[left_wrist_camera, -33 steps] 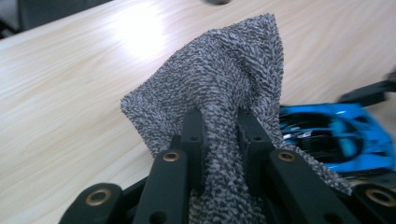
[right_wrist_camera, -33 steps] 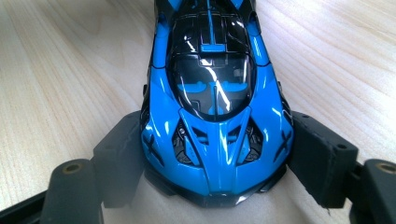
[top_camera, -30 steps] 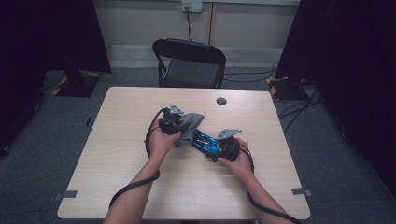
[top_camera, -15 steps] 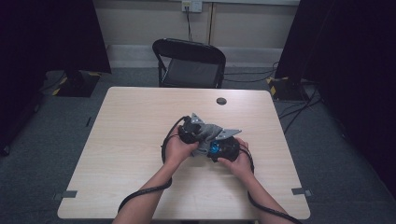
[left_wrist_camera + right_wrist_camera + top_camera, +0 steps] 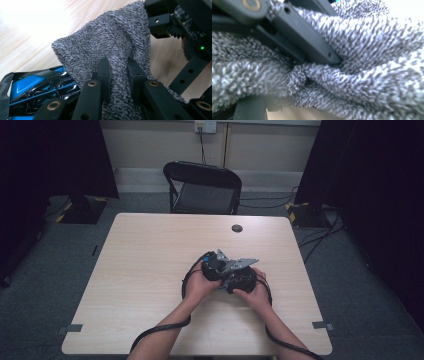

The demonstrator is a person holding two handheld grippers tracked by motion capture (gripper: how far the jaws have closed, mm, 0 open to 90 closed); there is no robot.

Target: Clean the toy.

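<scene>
In the left gripper view a grey terry cloth point(image 5: 112, 37) is pinched between the two black jaws of my left gripper point(image 5: 118, 66). Under it, at the lower left, a glossy blue and black toy point(image 5: 35, 85) sticks out. The right gripper's body point(image 5: 175, 22) is pressed close at the upper right. From above, my left gripper point(image 5: 216, 265) and right gripper point(image 5: 240, 279) are bunched together right of the table's middle. In the right gripper view the cloth point(image 5: 362, 50) drapes close to the lens and covers that gripper's own jaws. A black finger point(image 5: 307, 42) of the left gripper crosses it.
The light wooden table point(image 5: 140, 270) has a small black disc point(image 5: 237, 228) near its far edge. A black folding chair point(image 5: 202, 187) stands beyond that edge. Cables trail from both grippers back over the near edge.
My left hand has moved right and slightly down, up against the right gripper, and the cloth now covers the blue toy that showed between them. The right hand has stayed put.
</scene>
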